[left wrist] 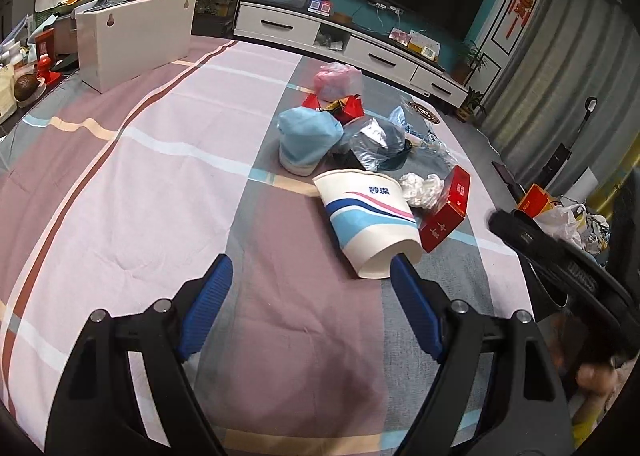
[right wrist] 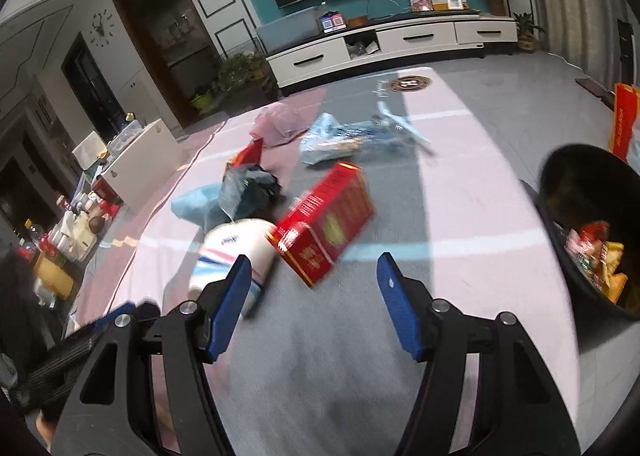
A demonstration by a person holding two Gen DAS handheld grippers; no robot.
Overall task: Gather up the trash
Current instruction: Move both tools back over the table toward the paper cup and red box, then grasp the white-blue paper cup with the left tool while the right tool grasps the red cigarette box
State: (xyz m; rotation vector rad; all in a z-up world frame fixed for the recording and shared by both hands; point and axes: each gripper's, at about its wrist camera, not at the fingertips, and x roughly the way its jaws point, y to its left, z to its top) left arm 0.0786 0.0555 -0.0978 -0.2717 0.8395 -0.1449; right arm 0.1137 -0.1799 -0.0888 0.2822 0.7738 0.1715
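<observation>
From the left wrist, the left gripper (left wrist: pixel 310 276) hovers with jaws wide and empty just before a tipped paper cup (left wrist: pixel 366 219) on the checked cloth (left wrist: pixel 160 175). From the right wrist, the right gripper (right wrist: pixel 314 276) is empty, jaws wide, near a red box (right wrist: pixel 324 215); a black bin (right wrist: pixel 588 232) holding trash stands at right.

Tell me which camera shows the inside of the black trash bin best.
The right wrist view: the black trash bin sits at its right edge with the mouth facing the camera, and colourful wrappers show inside. The left wrist view catches only a blurred stretch of the dark rim; nothing inside is visible.
</observation>
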